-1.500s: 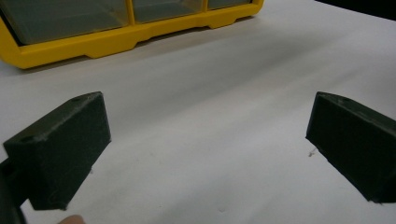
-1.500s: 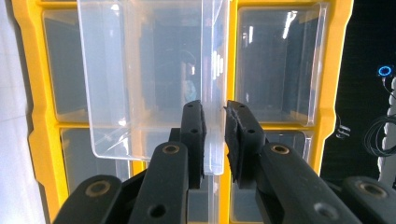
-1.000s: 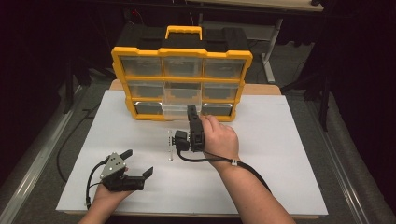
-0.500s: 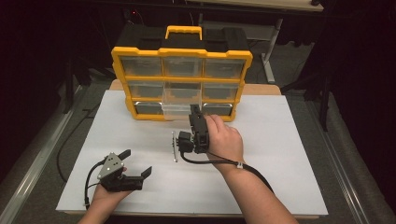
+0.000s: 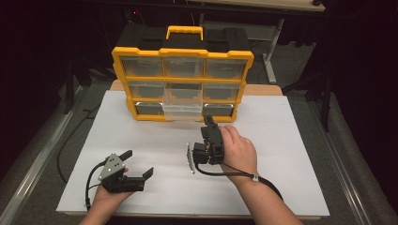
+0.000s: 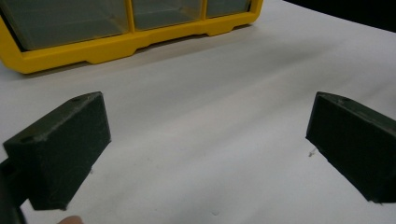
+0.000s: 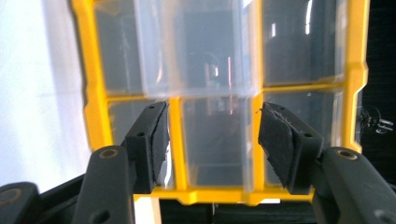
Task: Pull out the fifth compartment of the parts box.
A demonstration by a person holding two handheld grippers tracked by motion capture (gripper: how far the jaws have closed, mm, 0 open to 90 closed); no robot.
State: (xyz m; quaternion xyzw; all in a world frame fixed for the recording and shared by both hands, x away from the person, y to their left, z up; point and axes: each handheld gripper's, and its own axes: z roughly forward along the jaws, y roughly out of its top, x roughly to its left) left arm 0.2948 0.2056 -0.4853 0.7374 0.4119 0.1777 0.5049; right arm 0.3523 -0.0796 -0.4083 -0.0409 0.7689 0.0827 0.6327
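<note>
Yellow plastic organizer with clear drawers stands upright at the white surface's far edge; middle drawer pulled out. Right tool just opened, jaws empty, facing it. Left tool released near the front-left corner. Drawer contents are blurred.

Small metal part beside right gripper, unidentifiable

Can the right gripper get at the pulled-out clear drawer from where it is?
Probably yes: the right gripper points at the pulled-out clear drawer, jaws apart with nothing between them, bare table around.
</note>
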